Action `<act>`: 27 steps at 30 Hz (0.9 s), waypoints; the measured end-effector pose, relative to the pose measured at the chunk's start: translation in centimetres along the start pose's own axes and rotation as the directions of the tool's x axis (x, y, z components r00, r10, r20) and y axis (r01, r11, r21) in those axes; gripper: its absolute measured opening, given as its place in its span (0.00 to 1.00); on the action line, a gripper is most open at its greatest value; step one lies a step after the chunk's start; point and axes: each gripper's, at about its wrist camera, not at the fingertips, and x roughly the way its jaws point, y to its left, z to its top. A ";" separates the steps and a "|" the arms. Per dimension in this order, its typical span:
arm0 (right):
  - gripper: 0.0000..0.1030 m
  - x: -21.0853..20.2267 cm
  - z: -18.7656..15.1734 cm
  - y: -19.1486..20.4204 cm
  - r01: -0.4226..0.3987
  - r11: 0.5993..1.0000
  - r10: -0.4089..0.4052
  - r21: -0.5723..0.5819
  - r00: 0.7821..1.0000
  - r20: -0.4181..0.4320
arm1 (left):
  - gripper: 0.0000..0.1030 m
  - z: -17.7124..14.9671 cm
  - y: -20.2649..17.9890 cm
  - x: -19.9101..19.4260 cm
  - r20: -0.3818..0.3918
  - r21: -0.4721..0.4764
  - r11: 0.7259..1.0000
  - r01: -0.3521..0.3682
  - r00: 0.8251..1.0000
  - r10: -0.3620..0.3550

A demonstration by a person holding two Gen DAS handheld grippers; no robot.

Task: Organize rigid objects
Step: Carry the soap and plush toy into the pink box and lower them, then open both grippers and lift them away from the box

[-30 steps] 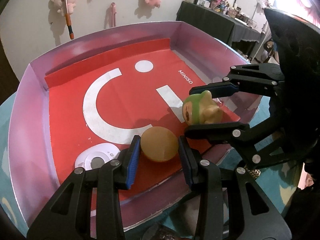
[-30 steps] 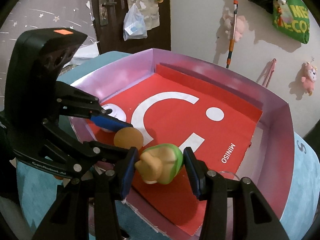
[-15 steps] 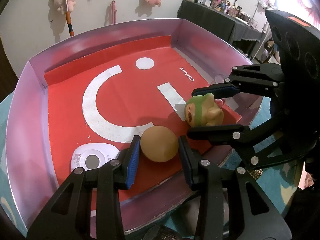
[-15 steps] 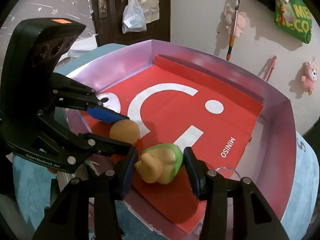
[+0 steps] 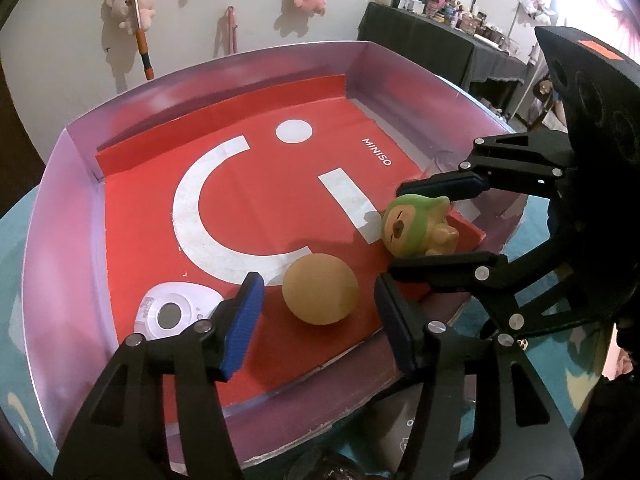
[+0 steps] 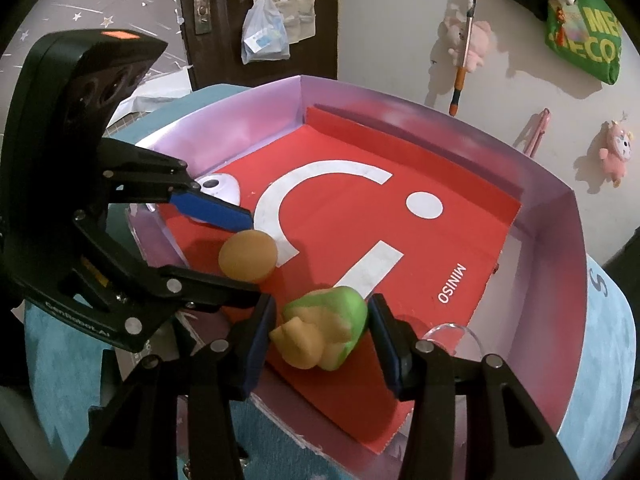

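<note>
Both grippers, the left gripper (image 5: 316,312) and the right gripper (image 6: 324,332), are built of black linkage bars joined by silver screws; blue pads are fitted inside the fingers (image 5: 240,328); an orange patch is seen atop each housing.

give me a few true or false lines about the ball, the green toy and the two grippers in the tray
1. The left gripper clamps the ball. False: its jaws have just been opening, with gaps on both sides of the ball.
2. The right gripper is shut on the green toy. True.
3. The ball lies in the tray. True.
4. A white gadget lies outside the tray. False: it lies on the red liner inside.
</note>
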 end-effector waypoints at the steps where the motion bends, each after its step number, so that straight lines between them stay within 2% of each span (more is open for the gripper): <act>1: 0.49 0.0 0.0 0.0 0.002 1.000 -0.002 -0.001 1.000 0.000 | 0.55 0.0 0.0 0.0 0.000 0.001 1.000 0.002 1.000 -0.002; 5: 0.54 0.0 0.1 0.2 0.008 1.000 -0.008 -0.008 1.000 0.000 | 0.55 -0.1 -0.1 -0.3 0.005 0.006 1.000 -0.002 1.000 0.002; 15: 0.55 -0.9 0.2 0.5 0.022 1.000 -0.022 -0.003 1.000 0.016 | 0.60 -0.3 -0.1 -1.6 0.034 -0.018 1.000 0.004 0.999 -0.004; 18: 0.55 -1.9 0.2 0.8 0.037 0.999 -0.037 0.000 0.999 0.035 | 0.60 -0.5 -0.2 -2.5 0.049 -0.027 1.000 0.003 0.999 -0.002; 21: 0.57 -3.4 0.1 1.1 0.050 0.999 -0.050 0.013 0.997 0.063 | 0.70 -0.9 -0.4 -4.0 0.079 -0.042 0.999 -0.004 0.997 0.007; 24: 0.65 -5.1 0.2 1.5 0.066 0.998 -0.068 0.026 0.993 0.098 | 0.71 -1.3 -0.7 -5.5 0.112 -0.055 0.998 -0.010 0.994 0.016; 27: 0.68 -7.3 0.1 2.0 0.068 0.996 -0.075 0.055 0.987 0.141 | 0.73 -1.7 -1.1 -7.5 0.152 -0.079 0.997 -0.022 0.988 0.034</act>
